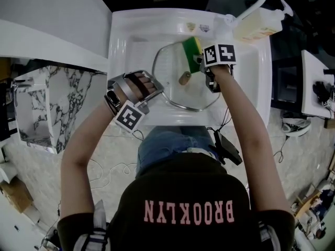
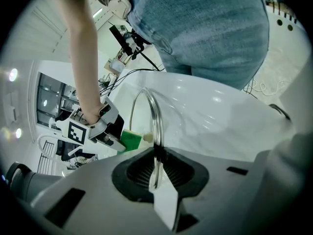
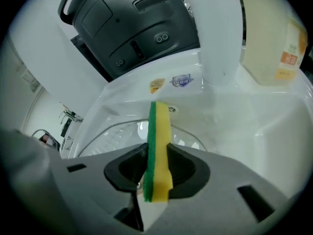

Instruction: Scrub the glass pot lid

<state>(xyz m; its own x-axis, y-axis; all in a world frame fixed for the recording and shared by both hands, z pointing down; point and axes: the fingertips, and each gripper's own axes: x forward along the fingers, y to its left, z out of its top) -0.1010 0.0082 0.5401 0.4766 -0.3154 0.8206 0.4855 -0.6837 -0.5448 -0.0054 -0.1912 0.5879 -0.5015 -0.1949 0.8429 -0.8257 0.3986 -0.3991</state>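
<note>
A round glass pot lid point(image 1: 180, 90) with a metal rim and a wooden knob point(image 1: 185, 78) is held over the white sink point(image 1: 123, 51). My left gripper point(image 1: 149, 90) is shut on the lid's left rim; in the left gripper view the rim point(image 2: 155, 126) runs edge-on between the jaws. My right gripper point(image 1: 207, 69) is shut on a yellow and green sponge point(image 1: 192, 51), pressed against the lid's far side. In the right gripper view the sponge point(image 3: 158, 146) stands upright between the jaws, above the lid's glass point(image 3: 128, 133).
A white faucet point(image 1: 256, 4) and a pale soap bottle point(image 1: 259, 27) stand at the sink's far right corner. A marble-patterned box point(image 1: 39, 106) sits left of the sink. Cables point(image 1: 120, 166) trail on the floor.
</note>
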